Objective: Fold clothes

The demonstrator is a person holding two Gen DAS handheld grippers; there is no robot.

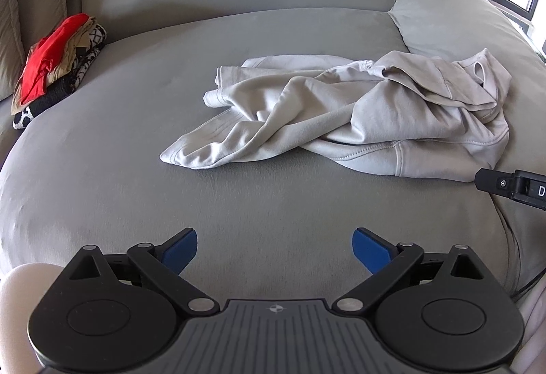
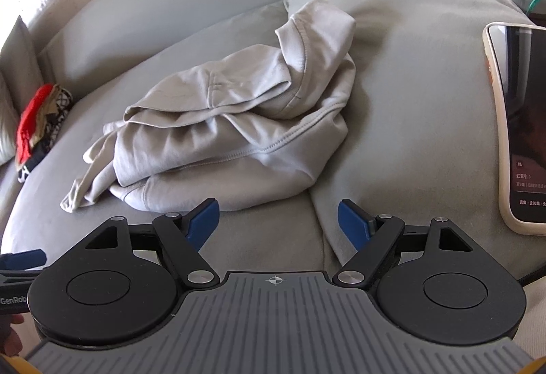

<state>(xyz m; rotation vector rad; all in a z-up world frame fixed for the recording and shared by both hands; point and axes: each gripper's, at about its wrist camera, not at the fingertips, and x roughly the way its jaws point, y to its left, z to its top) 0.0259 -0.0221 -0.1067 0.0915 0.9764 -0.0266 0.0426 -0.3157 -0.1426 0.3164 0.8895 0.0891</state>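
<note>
Pale grey, the crumpled garment (image 1: 358, 114) lies mid-sofa beyond both grippers, left (image 1: 274, 249) and right (image 2: 278, 222), whose fingers are spread and empty; best pinch its near hem and spread it flat first.

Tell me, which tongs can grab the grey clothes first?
Probably the right tongs: they are open, and the crumpled grey garment lies just ahead of their tips. The left tongs, also open, have bare sofa cushion before them.
</note>
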